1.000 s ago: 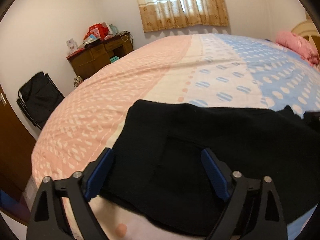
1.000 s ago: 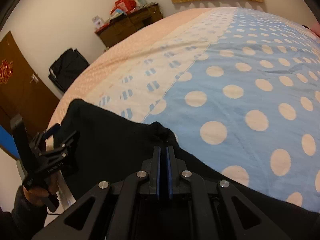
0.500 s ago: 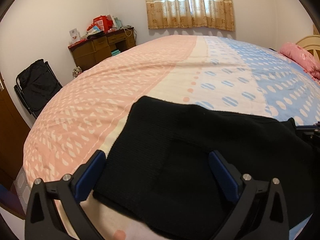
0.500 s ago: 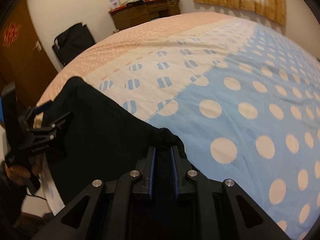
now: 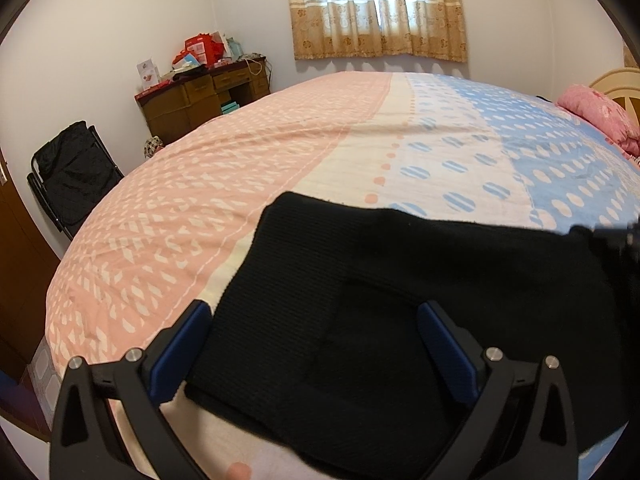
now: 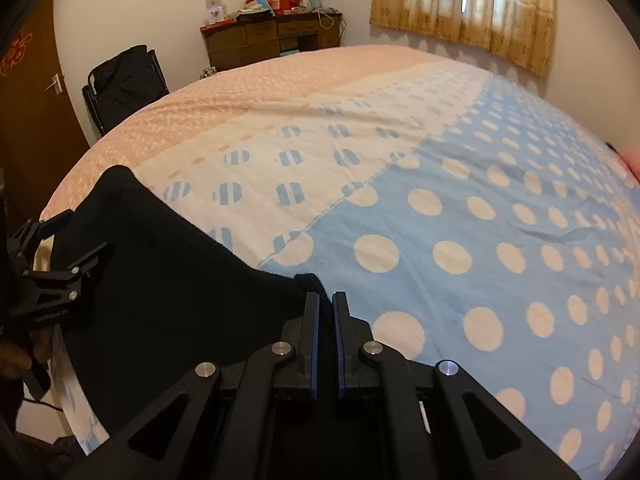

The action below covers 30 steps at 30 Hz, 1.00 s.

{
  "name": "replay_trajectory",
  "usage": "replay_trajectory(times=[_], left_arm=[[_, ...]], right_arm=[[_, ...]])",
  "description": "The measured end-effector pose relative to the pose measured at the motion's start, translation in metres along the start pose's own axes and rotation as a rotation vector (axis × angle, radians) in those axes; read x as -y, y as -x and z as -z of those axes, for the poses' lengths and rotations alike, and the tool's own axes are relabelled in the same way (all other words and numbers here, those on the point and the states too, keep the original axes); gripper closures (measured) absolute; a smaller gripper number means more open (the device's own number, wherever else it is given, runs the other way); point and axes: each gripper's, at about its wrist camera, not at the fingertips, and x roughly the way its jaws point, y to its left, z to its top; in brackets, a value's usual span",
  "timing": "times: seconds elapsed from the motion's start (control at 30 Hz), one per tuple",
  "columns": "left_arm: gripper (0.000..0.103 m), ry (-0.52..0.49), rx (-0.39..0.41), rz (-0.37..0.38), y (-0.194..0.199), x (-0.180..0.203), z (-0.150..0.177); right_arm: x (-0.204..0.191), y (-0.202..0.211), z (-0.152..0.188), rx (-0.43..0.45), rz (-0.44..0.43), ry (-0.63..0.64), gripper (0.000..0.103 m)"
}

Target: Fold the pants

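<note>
The black pants (image 5: 400, 300) lie flat at the near edge of the bed (image 5: 280, 160), over its cream stripe. The left gripper (image 5: 316, 344) is spread wide above them, gripping nothing. The right gripper (image 6: 325, 320), having just closed further, pinches the pants' corner beside the bed's blue dotted part.

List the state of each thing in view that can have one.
Black pants: folded, flat on the bedspread.
Left tool: open wide above the pants, holding nothing.
Right tool: shut at the pants' far edge; grip on cloth unclear.
Curtains: drawn.
Folding chair: leaning against the wall.
</note>
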Motion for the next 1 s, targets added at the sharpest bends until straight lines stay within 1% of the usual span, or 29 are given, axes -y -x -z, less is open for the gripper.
replay_trajectory(times=[0.03, 0.1, 0.13, 0.17, 0.2, 0.23, 0.27, 0.33, 0.4, 0.47, 0.53, 0.6, 0.67, 0.73, 0.77, 0.83, 0.87, 0.9, 0.93, 1.0], left_arm=[[0.0, -0.001, 0.001, -0.002, 0.0, 0.001, 0.0], [0.0, -0.002, -0.001, -0.006, -0.002, 0.001, 0.0], [0.0, -0.001, 0.0, -0.007, -0.002, 0.002, -0.001], [0.0, -0.002, 0.0, -0.006, -0.002, 0.001, -0.001], [0.0, -0.002, -0.001, -0.004, -0.002, 0.001, -0.001], [0.0, -0.001, -0.001, -0.003, -0.002, 0.001, -0.001], [0.0, -0.001, 0.0, -0.001, -0.002, 0.002, -0.001], [0.0, -0.001, 0.001, 0.002, -0.003, 0.002, -0.001], [0.0, 0.002, 0.001, 0.006, -0.004, 0.001, -0.002], [0.0, 0.002, 0.002, 0.004, -0.004, 0.001, -0.001], [0.0, 0.005, 0.0, 0.004, -0.005, 0.001, -0.002], [0.0, 0.008, -0.002, 0.003, -0.004, 0.0, -0.002], [0.0, 0.006, -0.004, -0.002, -0.004, 0.0, -0.002], [0.0, 0.005, -0.01, -0.011, -0.003, 0.0, -0.002], [0.0, 0.005, -0.014, -0.014, -0.002, 0.0, -0.003], [0.0, 0.011, -0.034, -0.018, -0.001, 0.0, -0.006], [0.0, 0.018, -0.044, -0.017, 0.001, -0.001, -0.007], [0.0, 0.026, -0.051, -0.015, 0.005, -0.002, -0.009], [0.0, 0.031, -0.037, -0.003, 0.013, -0.002, -0.011], [0.0, 0.03, 0.018, 0.031, 0.03, 0.003, -0.013]], right_arm=[[-0.002, -0.005, 0.001, -0.01, 0.006, 0.019, 0.096], [-0.007, -0.008, 0.003, 0.015, 0.024, 0.06, 0.095], [-0.006, -0.006, 0.004, 0.022, 0.017, 0.06, 0.095], [0.0, -0.002, 0.004, 0.025, -0.013, 0.036, 0.095], [0.011, 0.006, 0.003, 0.034, -0.059, -0.024, 0.094], [0.022, 0.017, 0.004, 0.058, -0.087, -0.097, 0.094], [0.04, 0.036, 0.007, 0.117, -0.086, -0.208, 0.094], [0.065, 0.066, 0.02, 0.202, -0.071, -0.341, 0.094], [0.077, 0.087, 0.038, 0.221, -0.032, -0.391, 0.094], [0.073, 0.097, 0.058, 0.196, -0.014, -0.375, 0.094], [0.063, 0.097, 0.073, 0.157, -0.005, -0.348, 0.094], [0.054, 0.089, 0.085, 0.116, 0.004, -0.316, 0.094], [0.053, 0.079, 0.087, 0.103, 0.005, -0.322, 0.094], [0.055, 0.062, 0.091, 0.05, 0.024, -0.33, 0.094], [0.055, 0.061, 0.092, 0.087, 0.033, -0.326, 0.094], [0.053, 0.064, 0.09, 0.074, 0.049, -0.338, 0.094], [0.05, 0.073, 0.089, 0.095, 0.068, -0.349, 0.093], [0.046, 0.085, 0.09, 0.143, 0.066, -0.344, 0.093], [0.044, 0.092, 0.092, 0.167, 0.06, -0.336, 0.093], [0.038, 0.11, 0.1, 0.191, 0.054, -0.323, 0.093]])
